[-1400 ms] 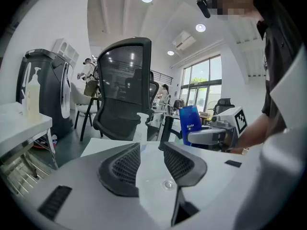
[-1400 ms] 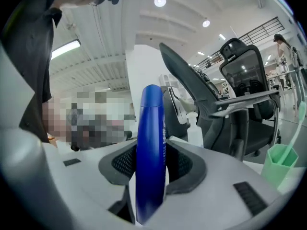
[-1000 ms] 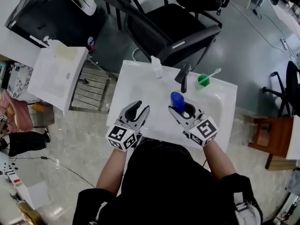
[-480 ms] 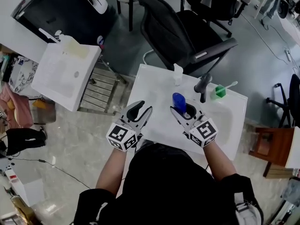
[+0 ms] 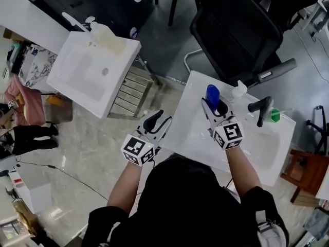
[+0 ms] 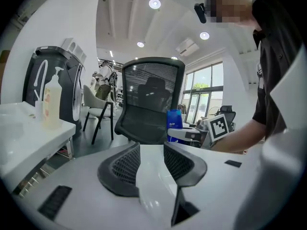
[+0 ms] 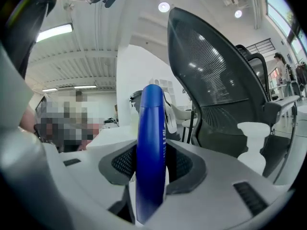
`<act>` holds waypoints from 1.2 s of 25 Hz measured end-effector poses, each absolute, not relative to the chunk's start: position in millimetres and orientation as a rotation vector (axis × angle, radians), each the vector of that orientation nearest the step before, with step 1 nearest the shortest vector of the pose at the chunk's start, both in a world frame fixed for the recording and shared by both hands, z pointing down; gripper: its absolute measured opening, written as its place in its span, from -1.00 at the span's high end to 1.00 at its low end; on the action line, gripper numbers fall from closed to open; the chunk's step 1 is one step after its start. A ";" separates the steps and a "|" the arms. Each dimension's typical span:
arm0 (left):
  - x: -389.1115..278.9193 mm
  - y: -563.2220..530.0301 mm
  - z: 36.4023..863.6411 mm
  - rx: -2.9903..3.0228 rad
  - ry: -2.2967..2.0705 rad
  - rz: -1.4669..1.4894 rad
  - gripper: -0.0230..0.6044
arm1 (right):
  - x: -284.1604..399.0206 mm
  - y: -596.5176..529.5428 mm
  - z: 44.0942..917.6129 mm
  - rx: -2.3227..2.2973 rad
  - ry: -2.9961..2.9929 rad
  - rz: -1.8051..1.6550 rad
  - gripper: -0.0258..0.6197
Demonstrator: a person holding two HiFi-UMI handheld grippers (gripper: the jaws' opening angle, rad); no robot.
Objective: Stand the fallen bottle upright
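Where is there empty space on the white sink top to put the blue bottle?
The near-left corner of the sink top, between the left gripper and the right gripper holding the blue bottle, is bare. The far edge is crowded: white pump bottle, black faucet, green cup.

blue bottle (image 7: 151, 147) between the right gripper's (image 5: 214, 106) dark grey, mesh-patterned fingers (image 7: 184, 164). left gripper (image 5: 162, 118) fingers match. both grippers carry black-and-white square markers. white basin (image 5: 195, 133) beneath the fingertips, green cup (image 5: 275, 116) and black chair (image 5: 241, 30) beyond them.
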State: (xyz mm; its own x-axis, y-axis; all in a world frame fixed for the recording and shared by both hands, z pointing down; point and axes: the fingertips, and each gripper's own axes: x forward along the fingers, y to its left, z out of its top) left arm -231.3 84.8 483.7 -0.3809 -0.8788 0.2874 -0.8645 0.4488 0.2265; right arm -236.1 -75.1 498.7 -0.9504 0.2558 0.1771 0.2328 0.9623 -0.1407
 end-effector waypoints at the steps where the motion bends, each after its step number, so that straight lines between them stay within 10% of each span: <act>1: -238.0 89.6 484.8 1.481 -2.335 -0.046 0.40 | -244.7 -73.8 500.3 -0.344 -2.927 0.164 0.41; 30: -283.3 127.5 512.5 1.441 -2.241 -0.002 0.40 | -341.4 -75.3 550.5 -0.141 -2.990 -0.008 0.41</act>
